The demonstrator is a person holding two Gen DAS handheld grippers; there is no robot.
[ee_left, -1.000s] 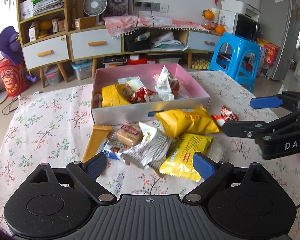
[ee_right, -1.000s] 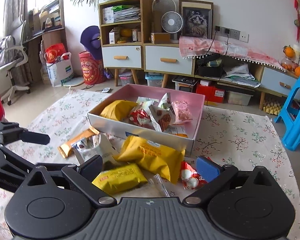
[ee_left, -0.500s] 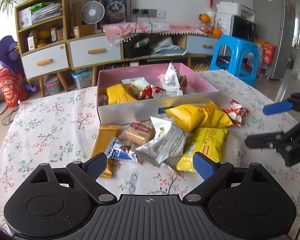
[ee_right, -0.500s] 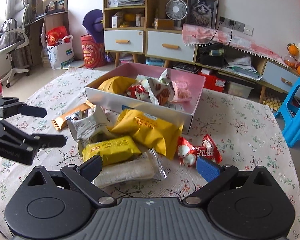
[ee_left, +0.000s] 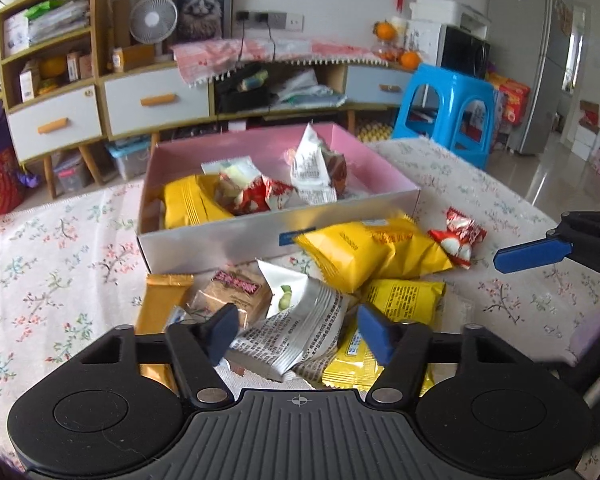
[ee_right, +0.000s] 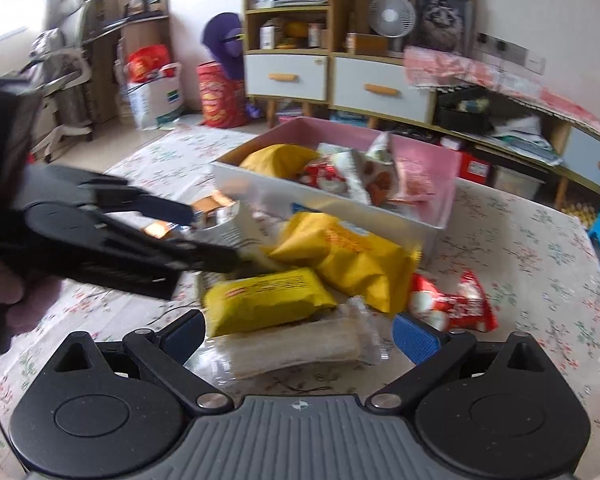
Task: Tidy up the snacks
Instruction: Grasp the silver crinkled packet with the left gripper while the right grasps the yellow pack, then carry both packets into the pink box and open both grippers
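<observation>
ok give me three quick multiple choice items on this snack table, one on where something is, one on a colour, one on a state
1. Where is the red and white candy packet?
A. inside the box
B. on the tablecloth beside the big yellow bag
C. on the blue stool

2. What colour is the inside of the box?
A. pink
B. green
C. black

3. What sits between the left claw pads?
A. nothing
B. an orange
C. the silver snack packet

Answers: 1 B, it lies on the cloth right of the yellow bag. 2 A, the inner walls are pink. 3 C, the claw is closing with the silver packet between its blue pads.
</observation>
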